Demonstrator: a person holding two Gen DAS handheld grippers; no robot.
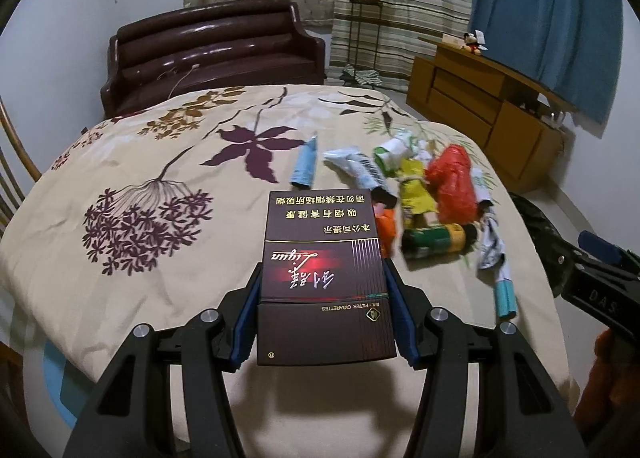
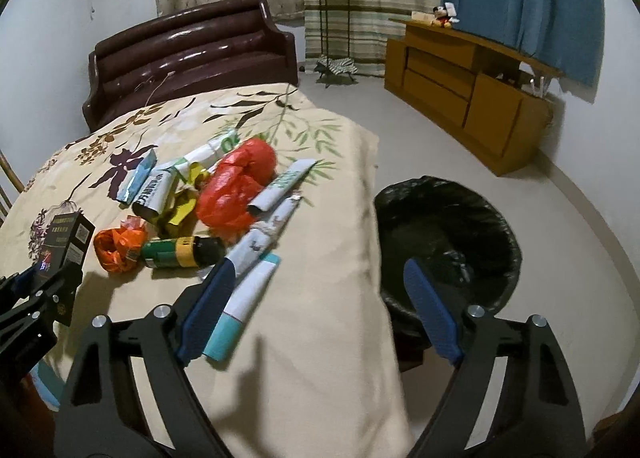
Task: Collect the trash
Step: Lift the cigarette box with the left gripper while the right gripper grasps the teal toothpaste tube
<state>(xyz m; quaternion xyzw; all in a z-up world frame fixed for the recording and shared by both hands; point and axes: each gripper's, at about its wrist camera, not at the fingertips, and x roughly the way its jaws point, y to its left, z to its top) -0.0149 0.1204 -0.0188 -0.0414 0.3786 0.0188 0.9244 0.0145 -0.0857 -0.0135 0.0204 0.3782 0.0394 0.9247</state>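
My left gripper (image 1: 324, 278) is shut on a dark red cigarette box (image 1: 324, 258) and holds it above the floral tablecloth (image 1: 160, 178); the box also shows in the right wrist view (image 2: 64, 238). Trash lies in a pile to its right: a red plastic bag (image 1: 452, 182), a green and yellow can (image 1: 436, 242), a yellow wrapper (image 1: 416, 190), an orange wrapper (image 2: 118, 250) and several tubes. My right gripper (image 2: 320, 290) is open and empty over the table's right edge, above a white and teal tube (image 2: 244, 306). A bin with a black liner (image 2: 452, 242) stands on the floor just right of the table.
A dark brown leather sofa (image 1: 212, 54) stands behind the table. A wooden cabinet (image 2: 464, 90) runs along the right wall, under a blue curtain. A plant stand (image 2: 332, 18) is at the back. A chair back (image 1: 12, 178) shows at the left edge.
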